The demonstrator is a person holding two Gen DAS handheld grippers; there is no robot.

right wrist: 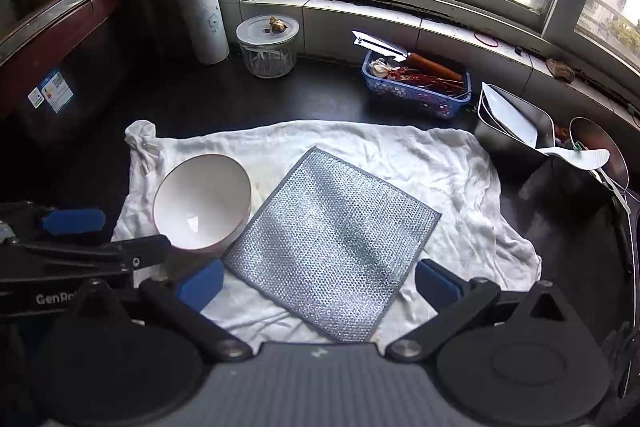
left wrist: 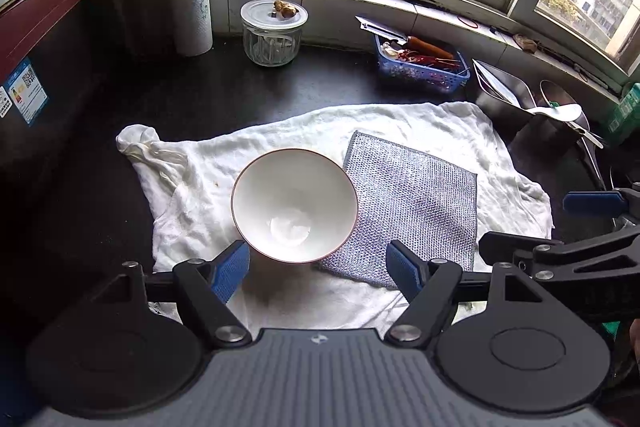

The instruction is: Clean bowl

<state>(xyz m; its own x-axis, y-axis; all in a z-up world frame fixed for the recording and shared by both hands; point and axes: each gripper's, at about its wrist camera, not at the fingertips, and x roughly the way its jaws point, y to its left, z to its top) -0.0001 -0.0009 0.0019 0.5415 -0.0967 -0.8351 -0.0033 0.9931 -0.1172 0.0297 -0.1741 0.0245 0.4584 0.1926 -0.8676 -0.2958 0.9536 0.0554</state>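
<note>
Both grippers, left and right, fingers wide, flank white bowl beside silver cloth.

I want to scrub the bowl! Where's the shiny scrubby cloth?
The silver scrubbing cloth lies flat on the white towel, just right of the bowl, in front of the open right gripper.

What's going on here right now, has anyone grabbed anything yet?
Nothing is held yet. The left tool is open just short of the white bowl, and the right tool is open over the silver scouring cloth. Bowl and cloth lie side by side on the white towel.
</note>
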